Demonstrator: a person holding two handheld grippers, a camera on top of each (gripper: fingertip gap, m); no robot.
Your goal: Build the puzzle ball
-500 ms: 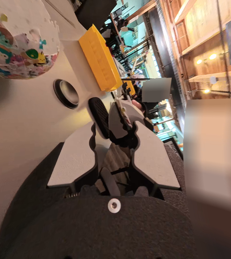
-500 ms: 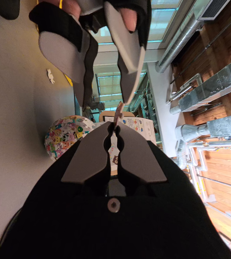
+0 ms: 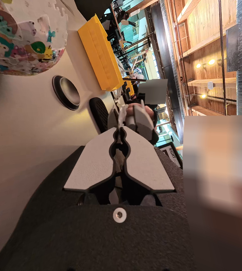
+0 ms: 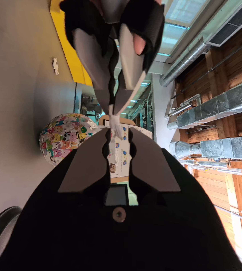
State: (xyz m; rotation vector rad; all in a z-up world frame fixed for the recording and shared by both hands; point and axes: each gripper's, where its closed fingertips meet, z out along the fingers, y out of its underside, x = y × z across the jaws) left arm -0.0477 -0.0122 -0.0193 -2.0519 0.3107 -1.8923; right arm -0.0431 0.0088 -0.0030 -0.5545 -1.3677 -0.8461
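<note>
A white puzzle piece (image 3: 121, 117) is pinched at its edge by the left gripper (image 3: 119, 129), while the right gripper (image 4: 118, 131) is spread around it, evidently for a handover. The puzzle ball (image 4: 64, 137) rests nearby on the counter (image 3: 22, 117), awaiting it.

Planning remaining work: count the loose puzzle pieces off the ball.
2: a puzzle piece in the left gripper; another piece on the table beside the yellow bin. Others may be hidden.

One puzzle ball (image 4: 63, 136), two loose puzzle pieces (image 4: 114, 126) (image 4: 55, 66), one yellow bin (image 3: 99, 58), two tools (image 3: 119, 129) (image 4: 118, 129).
</note>
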